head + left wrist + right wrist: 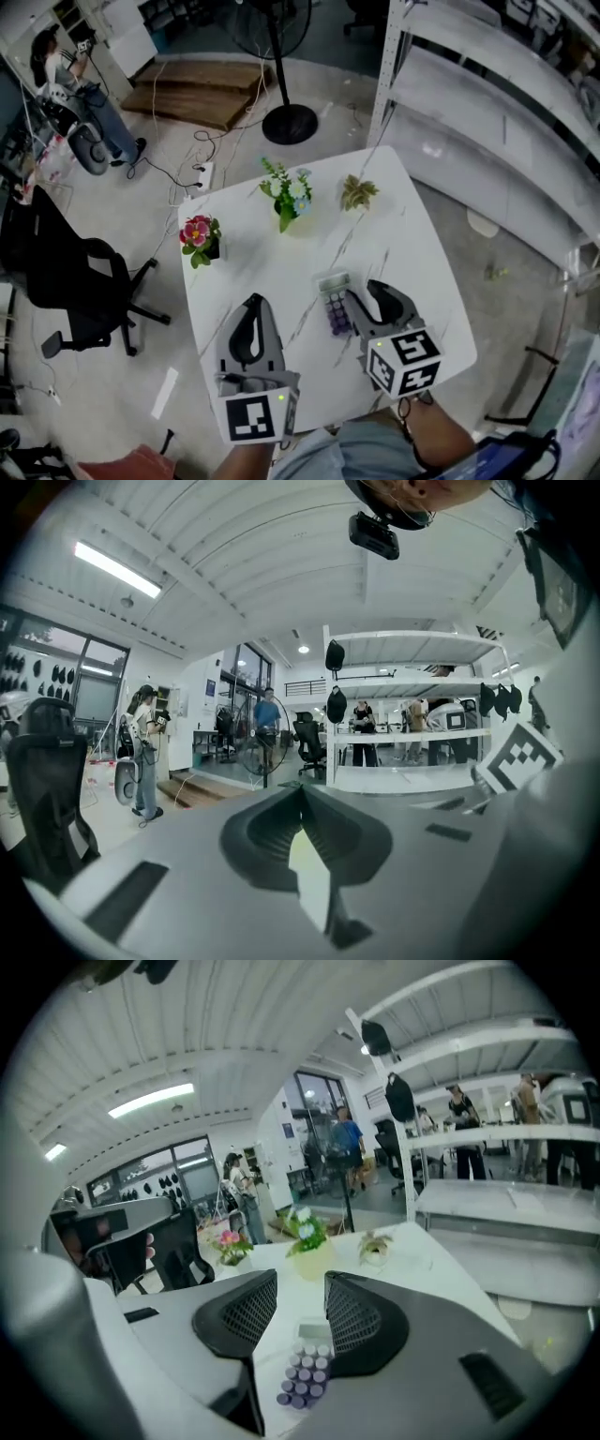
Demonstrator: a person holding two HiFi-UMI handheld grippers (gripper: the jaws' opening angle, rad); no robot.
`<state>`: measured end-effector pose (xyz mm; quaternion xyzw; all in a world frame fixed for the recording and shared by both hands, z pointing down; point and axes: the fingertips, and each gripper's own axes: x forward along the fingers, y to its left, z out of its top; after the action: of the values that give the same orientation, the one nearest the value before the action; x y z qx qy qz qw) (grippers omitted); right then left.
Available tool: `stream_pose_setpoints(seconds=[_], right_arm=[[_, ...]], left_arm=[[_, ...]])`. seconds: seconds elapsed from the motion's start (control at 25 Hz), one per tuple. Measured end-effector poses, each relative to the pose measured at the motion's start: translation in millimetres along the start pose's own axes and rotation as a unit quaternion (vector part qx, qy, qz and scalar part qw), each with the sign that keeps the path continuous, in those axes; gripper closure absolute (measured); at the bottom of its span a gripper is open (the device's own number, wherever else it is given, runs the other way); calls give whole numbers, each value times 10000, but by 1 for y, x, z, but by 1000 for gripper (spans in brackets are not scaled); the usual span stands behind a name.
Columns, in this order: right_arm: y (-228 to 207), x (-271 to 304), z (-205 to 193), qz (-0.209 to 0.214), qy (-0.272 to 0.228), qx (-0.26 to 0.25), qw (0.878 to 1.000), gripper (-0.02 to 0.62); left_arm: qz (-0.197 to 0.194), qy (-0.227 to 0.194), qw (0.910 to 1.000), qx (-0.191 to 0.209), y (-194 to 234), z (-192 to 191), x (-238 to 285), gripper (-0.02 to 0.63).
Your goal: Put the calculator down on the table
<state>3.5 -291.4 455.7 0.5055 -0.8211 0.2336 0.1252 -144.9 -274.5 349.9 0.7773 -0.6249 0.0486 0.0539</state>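
- Calculator (335, 302): pale body with purple keys, lying flat on the near part of the white table (403, 234), right of centre.
- Right hand-held gripper (300, 1279): jaws apart, raised over the calculator, which shows beneath the gap; pads not touching it.
- Left hand-held gripper (301, 789): jaw tips together, nothing held, near left of the calculator.
- Three potted plants along the far side: pink flowers (198, 236), blue-white flowers (290, 197), small green plant (358, 192).

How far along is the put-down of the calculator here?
Done: the calculator lies flat on the table. In hand: nothing. The right gripper hangs above it, jaws apart, not pressing it, and the left gripper is shut and empty. Left: seemingly nothing but drawing the grippers away.
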Motion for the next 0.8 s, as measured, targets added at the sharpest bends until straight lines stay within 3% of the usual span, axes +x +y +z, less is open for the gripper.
stream_pose_setpoints(seconds=[0.16, 0.28, 0.6, 0.8], right_arm=[[24, -29, 66, -38, -937, -633, 9936, 466], [45, -62, 93, -94, -1361, -902, 9865, 503], [80, -131, 133, -353, -2208, -1263, 9665, 580], [97, -153, 145, -408, -2555, -1405, 9557, 580]], left_arm=[[-52, -402, 9992, 51, -2, 39, -9, 598], [-87, -669, 9977, 80, -6, 69, -32, 598], [-229, -1417, 9891, 335, -14, 130, -82, 598], [-312, -1718, 9840, 354, -14, 147, -99, 598]])
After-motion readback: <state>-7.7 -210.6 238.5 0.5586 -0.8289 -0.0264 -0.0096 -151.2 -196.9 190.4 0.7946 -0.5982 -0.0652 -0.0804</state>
